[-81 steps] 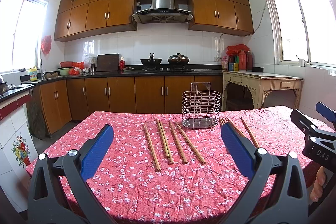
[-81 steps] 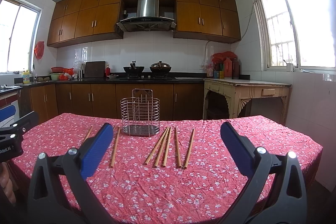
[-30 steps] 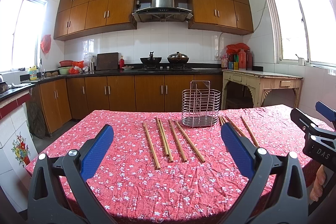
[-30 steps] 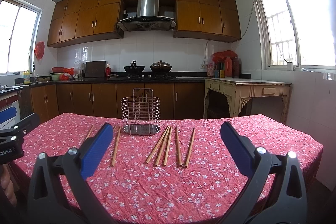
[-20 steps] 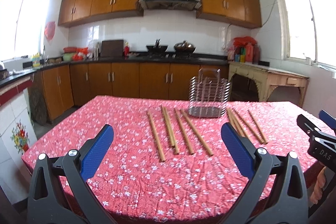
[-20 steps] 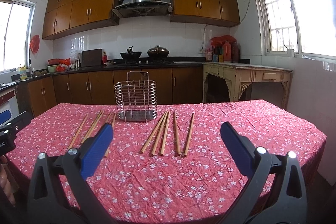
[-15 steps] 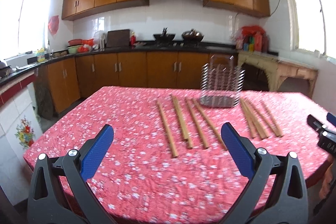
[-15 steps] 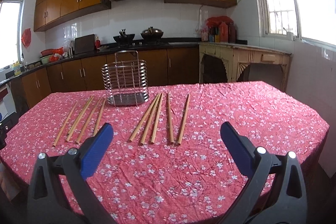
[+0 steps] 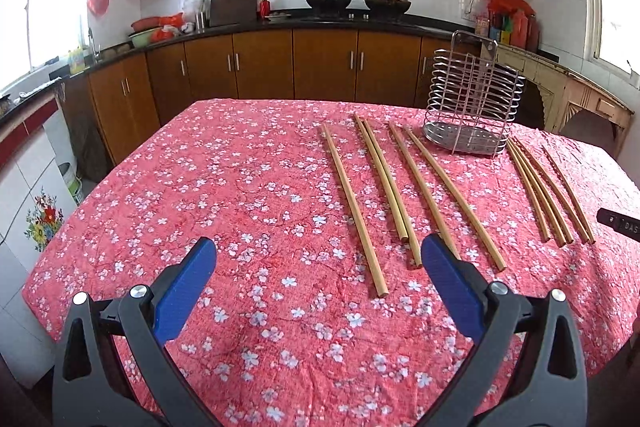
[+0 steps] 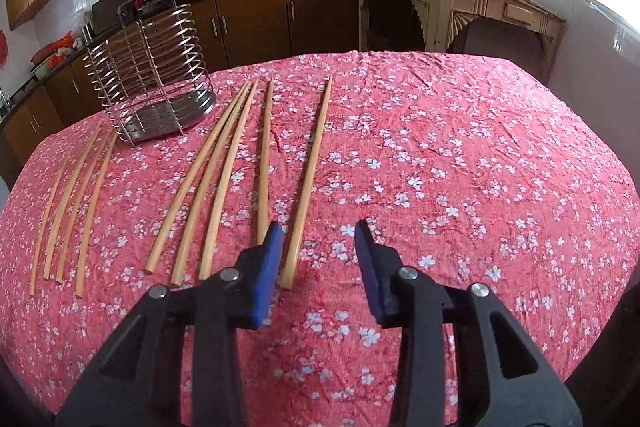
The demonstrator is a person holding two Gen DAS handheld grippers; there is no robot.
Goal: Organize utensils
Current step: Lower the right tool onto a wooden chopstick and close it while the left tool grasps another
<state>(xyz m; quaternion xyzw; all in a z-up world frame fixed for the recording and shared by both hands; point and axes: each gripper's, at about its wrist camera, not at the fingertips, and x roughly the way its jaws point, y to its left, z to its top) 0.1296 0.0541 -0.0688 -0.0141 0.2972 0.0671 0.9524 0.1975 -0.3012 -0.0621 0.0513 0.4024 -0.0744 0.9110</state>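
Right gripper (image 10: 318,231) hovers at the near end of the outermost chopstick (image 10: 310,167), right of the wire holder (image 10: 154,75), jaws closing, nothing clamped. Left gripper (image 9: 318,255) gapes wide, empty. Next, probably: pinch that stick.

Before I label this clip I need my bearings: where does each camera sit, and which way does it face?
Left wrist: on the left gripper, tilted down over the table toward the five left chopsticks; its open blue fingers and the right gripper's tip show.
Right wrist: on the right gripper, angled down more steeply at the rightmost chopstick; its closing jaws are empty.
Shared: rack, chopsticks, table, kitchen counter.
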